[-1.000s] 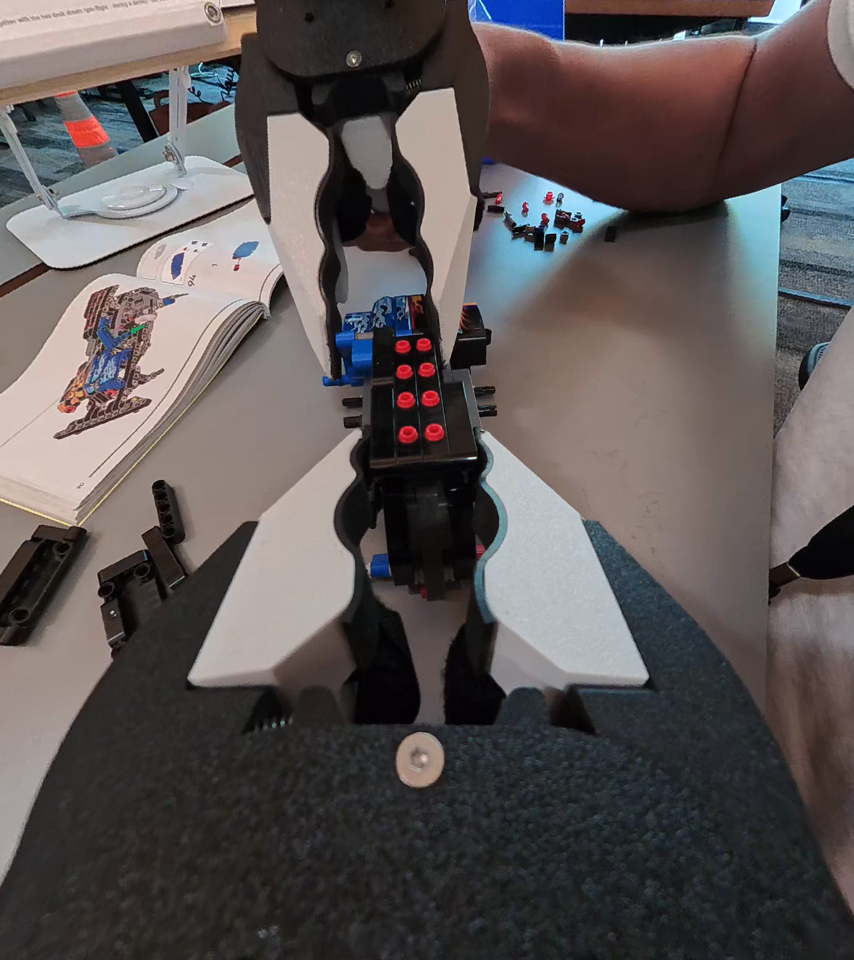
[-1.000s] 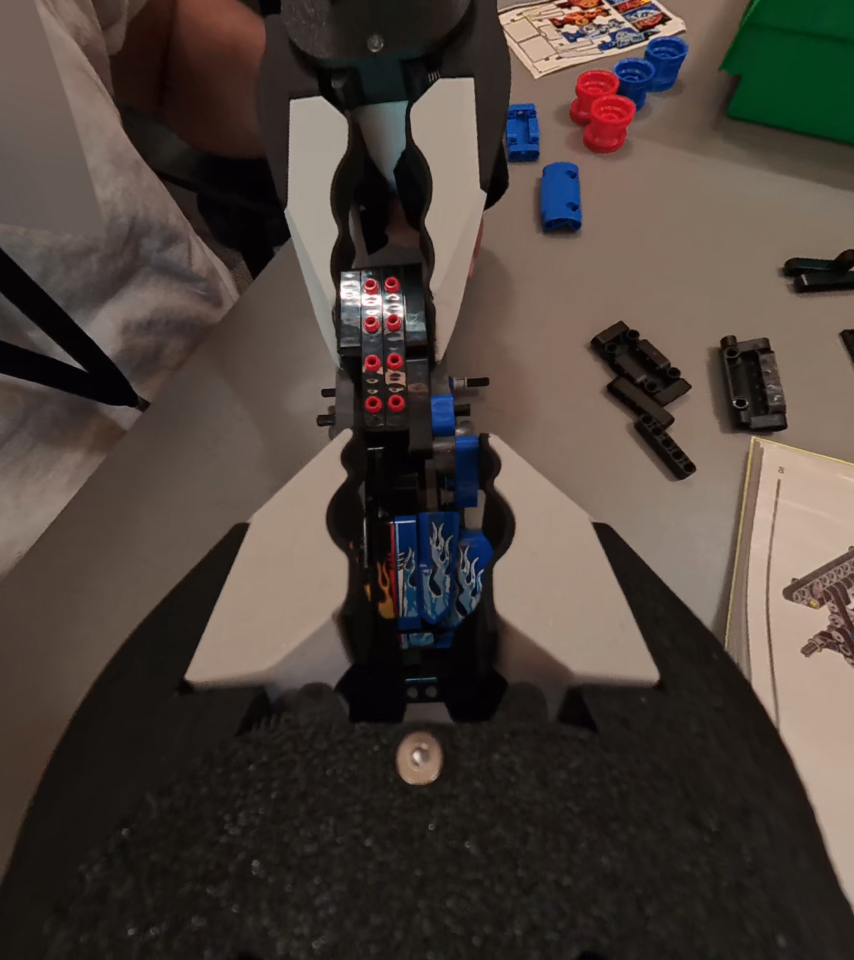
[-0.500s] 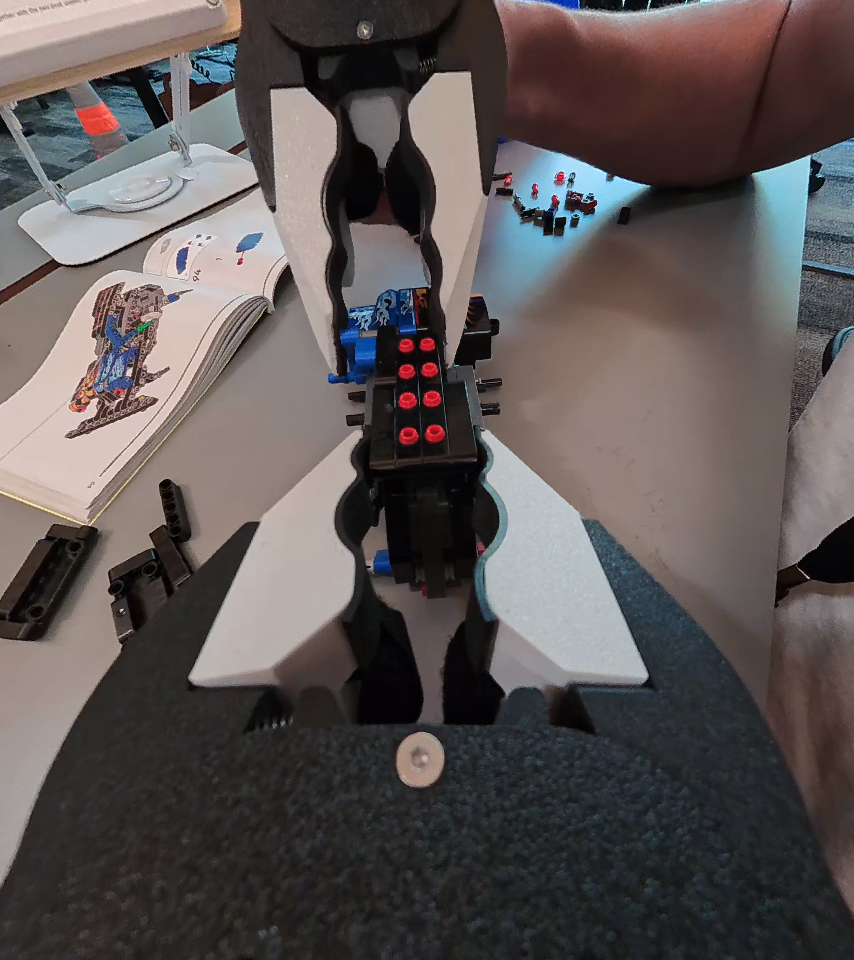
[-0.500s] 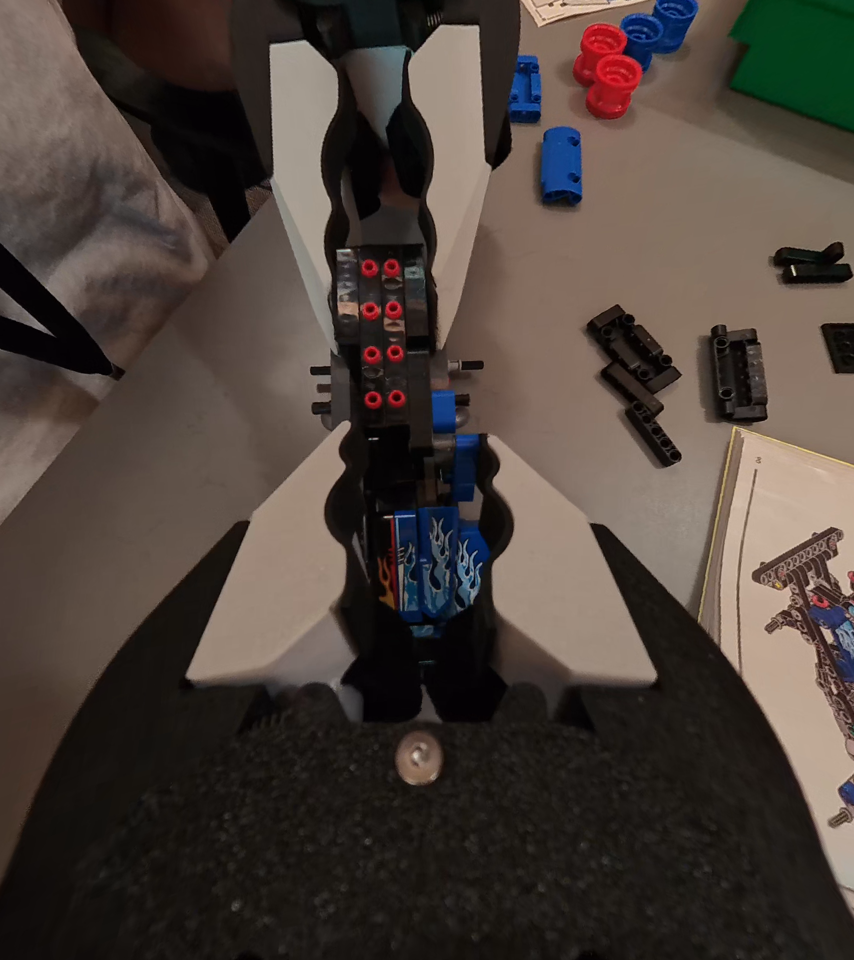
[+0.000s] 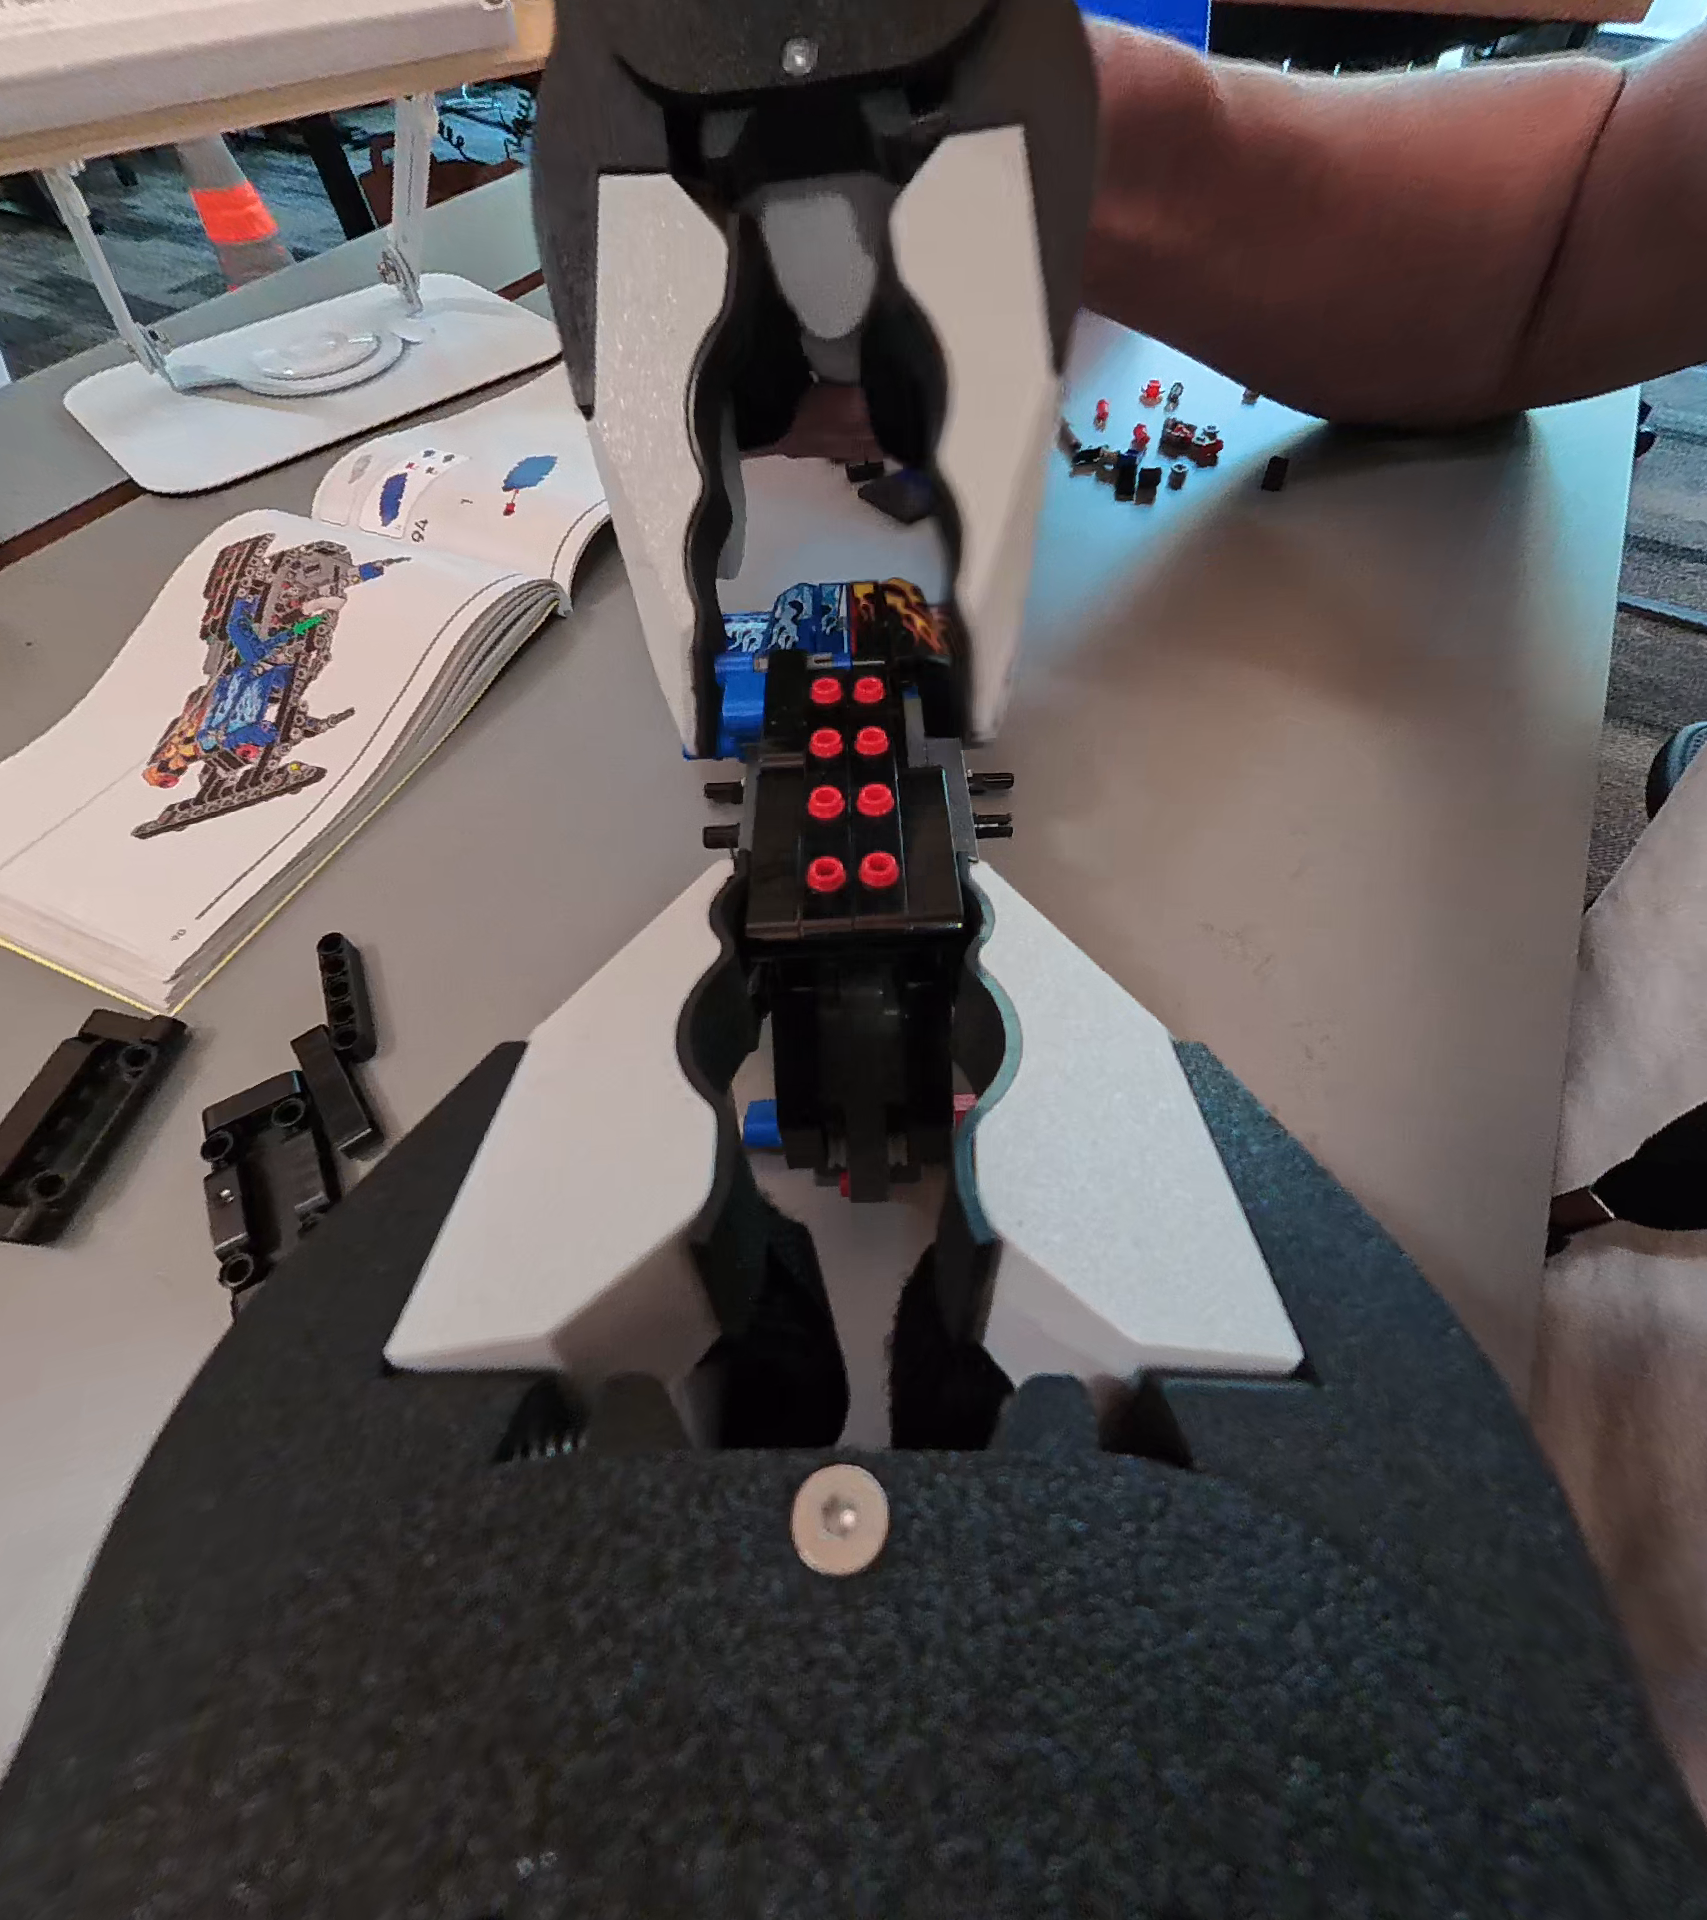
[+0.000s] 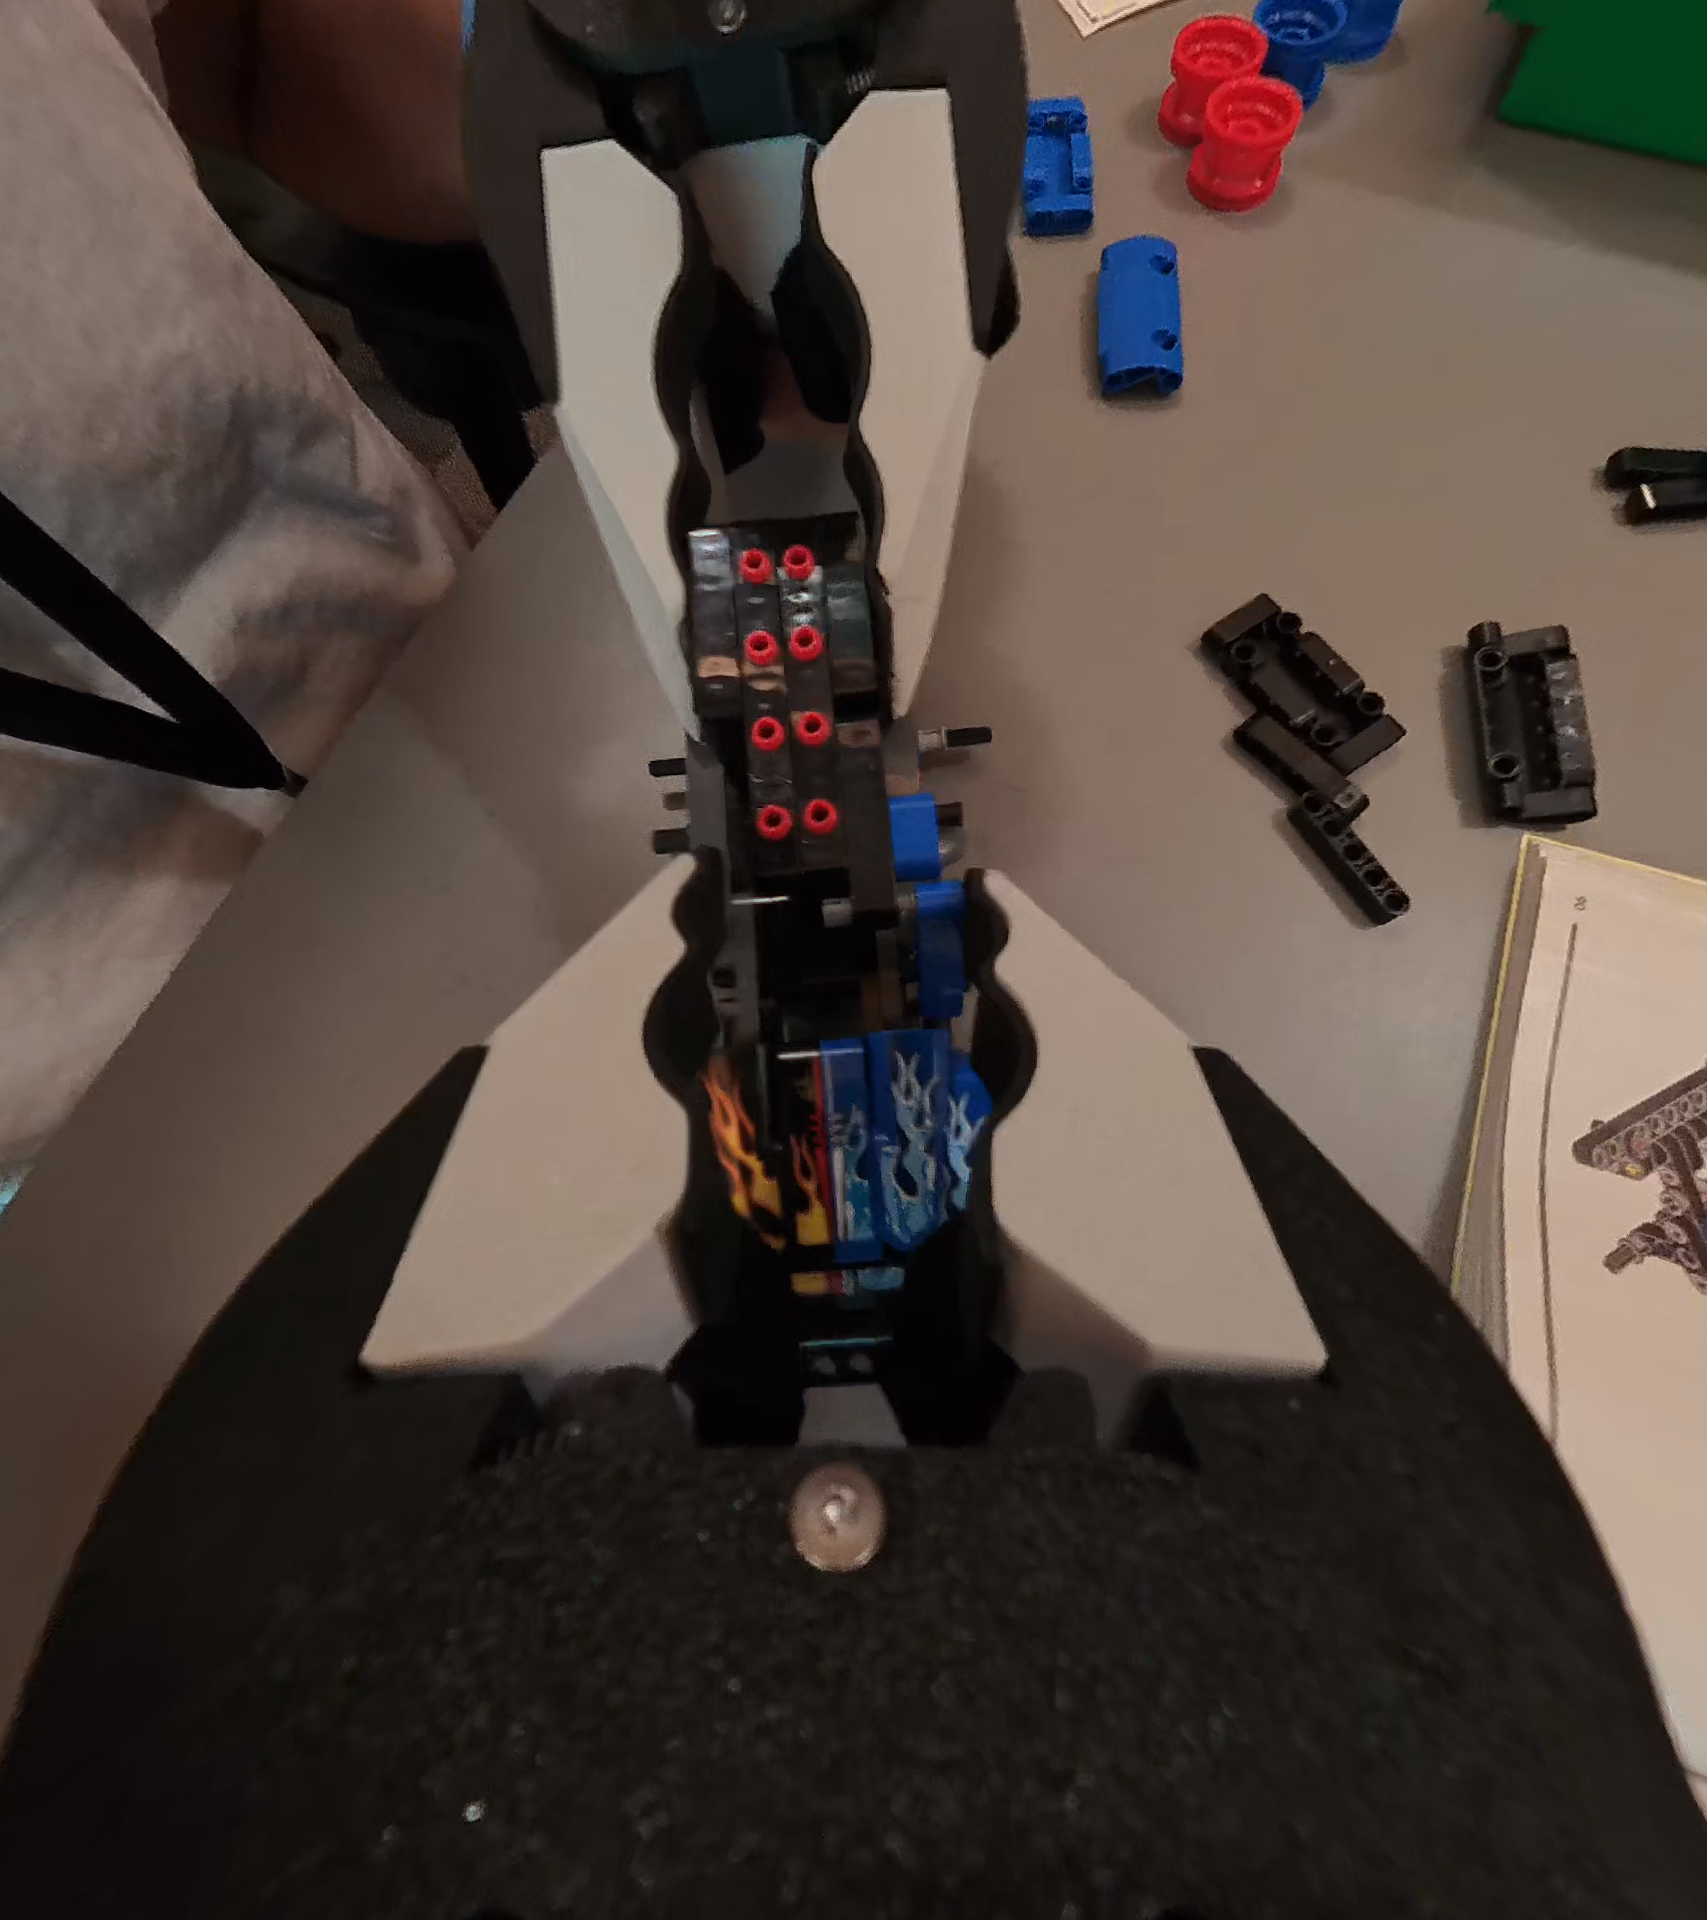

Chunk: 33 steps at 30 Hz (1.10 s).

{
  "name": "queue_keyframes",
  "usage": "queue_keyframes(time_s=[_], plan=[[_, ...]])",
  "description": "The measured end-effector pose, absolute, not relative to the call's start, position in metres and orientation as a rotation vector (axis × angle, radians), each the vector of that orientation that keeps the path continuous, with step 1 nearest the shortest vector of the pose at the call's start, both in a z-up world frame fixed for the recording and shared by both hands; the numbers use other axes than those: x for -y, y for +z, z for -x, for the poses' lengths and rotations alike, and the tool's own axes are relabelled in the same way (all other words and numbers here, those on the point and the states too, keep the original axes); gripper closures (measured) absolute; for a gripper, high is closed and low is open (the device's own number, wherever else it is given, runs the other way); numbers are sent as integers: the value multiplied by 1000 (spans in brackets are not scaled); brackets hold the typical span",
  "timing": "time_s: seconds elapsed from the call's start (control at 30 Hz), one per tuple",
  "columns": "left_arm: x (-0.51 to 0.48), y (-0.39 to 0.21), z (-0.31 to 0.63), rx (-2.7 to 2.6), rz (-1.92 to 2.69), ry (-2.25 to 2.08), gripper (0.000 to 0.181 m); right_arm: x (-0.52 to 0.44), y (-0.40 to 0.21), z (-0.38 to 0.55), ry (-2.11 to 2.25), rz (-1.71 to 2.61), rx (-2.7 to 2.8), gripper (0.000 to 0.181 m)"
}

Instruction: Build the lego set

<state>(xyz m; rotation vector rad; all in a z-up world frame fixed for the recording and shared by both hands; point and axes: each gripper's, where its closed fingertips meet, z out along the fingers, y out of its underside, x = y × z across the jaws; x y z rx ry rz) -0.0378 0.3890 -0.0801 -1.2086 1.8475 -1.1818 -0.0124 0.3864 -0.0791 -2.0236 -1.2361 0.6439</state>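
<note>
The lego model [image 5: 849, 800] is a long black build with red studs on top and blue and orange flame panels at one end. It also shows in the right wrist view [image 6: 787, 727]. My left gripper [image 5: 849, 904] is shut on the black end. My right gripper [image 6: 838, 894] is shut on the flame-panel end. The two grippers face each other tip to tip: the right one [image 5: 828, 727] shows at the top of the left wrist view, the left one [image 6: 797, 717] at the top of the right wrist view. The model's underside is hidden.
An open instruction booklet [image 5: 236, 727] lies left of the model. Loose black pieces [image 5: 277, 1143] lie near it, and a white stand [image 5: 309, 364] is behind. Small parts [image 5: 1150, 447] sit by a person's forearm [image 5: 1400, 208]. Red hubs [image 6: 1233, 114] and blue pieces [image 6: 1140, 312] lie farther off. The grippers are tip to tip, or close to it.
Both grippers keep their hold. The flame end has turned a little in the right gripper, so the orange flame side now shows. The table has shifted slightly in both views.
</note>
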Motion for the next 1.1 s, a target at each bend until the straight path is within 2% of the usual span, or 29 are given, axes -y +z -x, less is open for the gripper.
queue_keyframes(time_s=[0.03,0.07,0.1,0.13,0.87,0.9,0.93,0.97,1.1], plan=[[-389,-80,38,-1850,1213,-1178,148,-382,-79,16,658,2016,1259,122],[-389,-80,38,-1853,1214,-1176,148,-382,-80,18,648,2030,1248,119],[-388,-80,38,-1858,1208,-1177,148,-388,-81,15,588,2048,1228,136],[-388,-80,38,-1858,1207,-1177,148,-389,-81,13,566,2042,1238,142],[-387,-80,35,-1829,1220,-1192,149,-389,-81,12,573,2016,1261,145],[-388,-79,34,-1830,1220,-1195,149,-387,-80,14,593,2007,1271,141],[-387,-79,34,-1832,1216,-1193,148,-385,-79,12,600,2023,1278,125],[-387,-79,34,-1838,1206,-1188,148,-383,-76,8,601,2042,1282,119],[-385,-79,37,-1911,1171,-1208,148,-377,-58,-18,616,2104,1201,119]])
